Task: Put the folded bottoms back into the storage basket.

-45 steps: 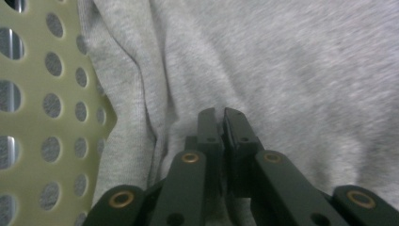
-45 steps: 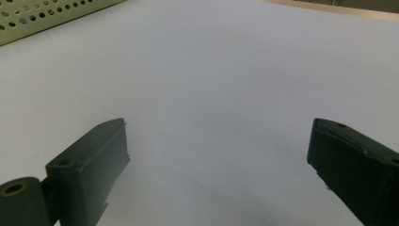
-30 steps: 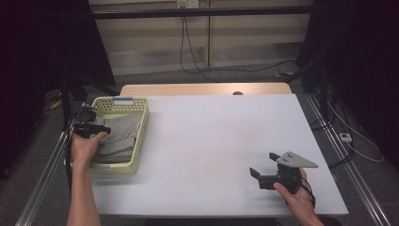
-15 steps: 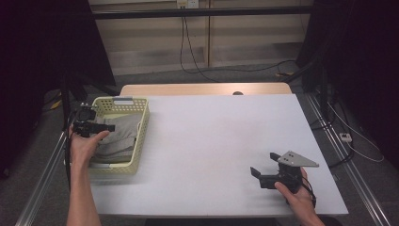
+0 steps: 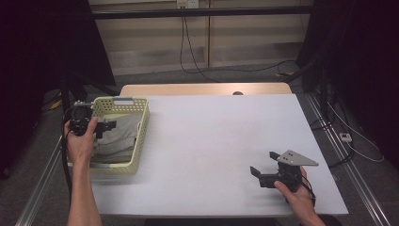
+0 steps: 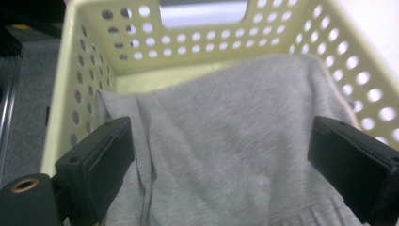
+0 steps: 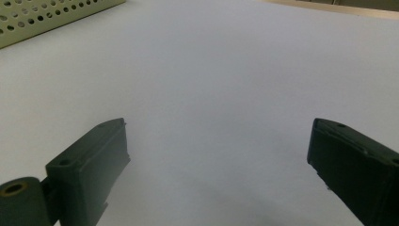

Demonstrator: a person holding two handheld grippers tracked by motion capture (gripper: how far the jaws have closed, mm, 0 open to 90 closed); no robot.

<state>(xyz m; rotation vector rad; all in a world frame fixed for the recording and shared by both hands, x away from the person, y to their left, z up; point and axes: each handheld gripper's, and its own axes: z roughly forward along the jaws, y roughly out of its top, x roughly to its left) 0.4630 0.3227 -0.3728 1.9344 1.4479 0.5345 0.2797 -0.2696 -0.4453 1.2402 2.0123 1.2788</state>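
A pale yellow perforated basket (image 5: 140, 136) stands at the table's left edge with a grey cloth (image 5: 118, 136) folded inside it. My left gripper (image 5: 107, 127) hovers over the basket's left side, open, its jaws wide apart above the grey cloth (image 6: 235, 141) and the basket wall (image 6: 197, 42). My right gripper (image 5: 263, 165) rests low near the table's front right, open, with nothing but the bare white tabletop (image 7: 226, 80) between its jaws. A corner of the basket (image 7: 51, 16) shows far off in the right gripper view.
The white table (image 5: 211, 136) spreads between the basket and the right gripper. A wooden strip (image 5: 202, 89) runs along its far edge. Metal rails flank both sides, and cables lie on the floor behind.
The left gripper has shifted slightly over the basket. The right gripper has barely moved.
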